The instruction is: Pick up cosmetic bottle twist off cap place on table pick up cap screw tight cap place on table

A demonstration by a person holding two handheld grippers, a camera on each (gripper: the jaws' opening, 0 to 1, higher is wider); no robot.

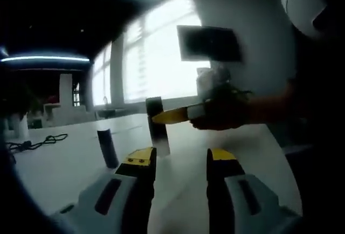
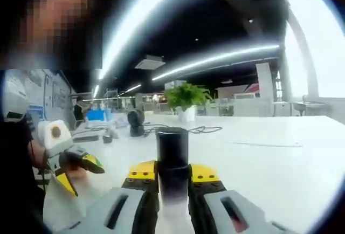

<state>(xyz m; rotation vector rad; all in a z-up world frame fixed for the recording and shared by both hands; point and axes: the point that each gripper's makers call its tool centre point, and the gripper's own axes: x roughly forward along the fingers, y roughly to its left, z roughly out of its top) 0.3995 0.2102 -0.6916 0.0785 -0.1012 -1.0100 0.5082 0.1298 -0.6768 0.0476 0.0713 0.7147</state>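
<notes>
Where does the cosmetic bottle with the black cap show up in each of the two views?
Left gripper view: the cosmetic bottle stands upright on the white table, centre, pinched by the right hand-held gripper coming in from the right.
Right gripper view: bottom centre, the bottle rises between that gripper's own yellow-tipped jaws.
Shared landmark: the black cable lying on the table.

Right tongs (image 2: pixel 172 183) clamped shut (on something); left tongs (image 1: pixel 180 161) spread apart.

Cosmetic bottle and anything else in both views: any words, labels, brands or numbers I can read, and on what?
None can be read.
Cosmetic bottle in the right gripper: no legible print.
Wall posters: print too small and blurred.
Dark wall panel: blank.
</notes>
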